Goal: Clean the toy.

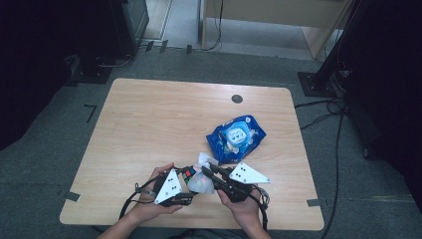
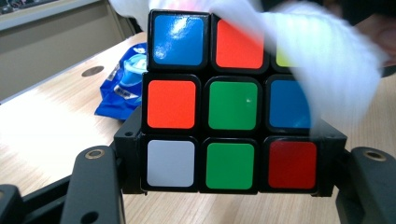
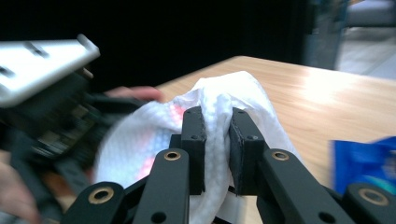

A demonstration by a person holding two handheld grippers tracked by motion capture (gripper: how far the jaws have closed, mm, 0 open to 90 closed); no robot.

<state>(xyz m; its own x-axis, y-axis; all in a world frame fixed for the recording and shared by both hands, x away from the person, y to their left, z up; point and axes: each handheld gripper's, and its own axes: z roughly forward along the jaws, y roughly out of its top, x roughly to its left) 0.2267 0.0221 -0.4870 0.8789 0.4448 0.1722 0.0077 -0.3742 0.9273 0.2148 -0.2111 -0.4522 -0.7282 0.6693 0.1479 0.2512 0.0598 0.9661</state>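
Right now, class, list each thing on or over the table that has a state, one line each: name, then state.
Puzzle cube: scrambled, clamped in the left hand-held gripper, partly draped by the wipe.
White wipe: crumpled, pinched in the right hand-held gripper, pressed on the cube.
Blue wipe pack: lying flat on the table, apart from both hands; whether its lid is open I cannot tell.

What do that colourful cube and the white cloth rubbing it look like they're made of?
The cube looks like hard black plastic with glossy coloured stickers or tiles; light glints off the blue square. The white cloth looks like a thin, soft disposable wipe, probably nonwoven: it has a fine dimpled texture, bunches where the right gripper pinches it, and the cube's colours show faintly through.
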